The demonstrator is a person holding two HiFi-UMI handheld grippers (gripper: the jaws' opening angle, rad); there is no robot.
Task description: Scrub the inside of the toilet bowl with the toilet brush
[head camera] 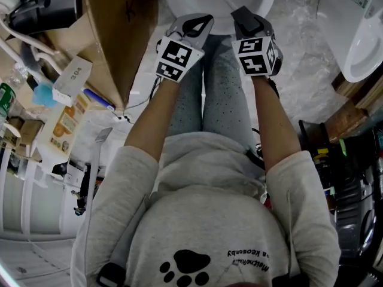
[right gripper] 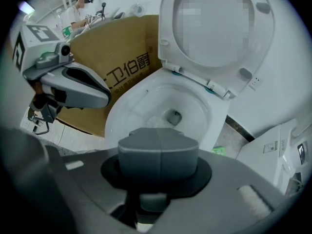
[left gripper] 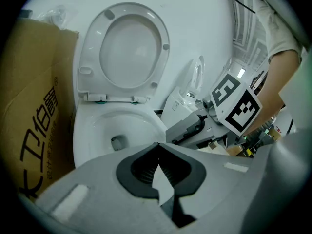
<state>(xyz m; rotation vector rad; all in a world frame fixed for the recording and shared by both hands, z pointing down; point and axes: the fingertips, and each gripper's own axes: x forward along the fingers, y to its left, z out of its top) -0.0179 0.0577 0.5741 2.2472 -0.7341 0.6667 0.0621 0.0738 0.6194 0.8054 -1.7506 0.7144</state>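
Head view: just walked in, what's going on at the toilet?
A person holds a tool in each hand above the toilet bowl, whose seat is raised. The left tool and the right tool are both shut with nothing between the jaws. No toilet brush shows in any view, so scrubbing has not begun. A cardboard box stands beside the bowl.

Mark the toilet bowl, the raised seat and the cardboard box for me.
toilet bowl (right gripper: pixel 146 104), right gripper view, inner left wall
raised seat (left gripper: pixel 90 57), left gripper view, ring's left side
cardboard box (head camera: pixel 119 34), head view, broad brown face
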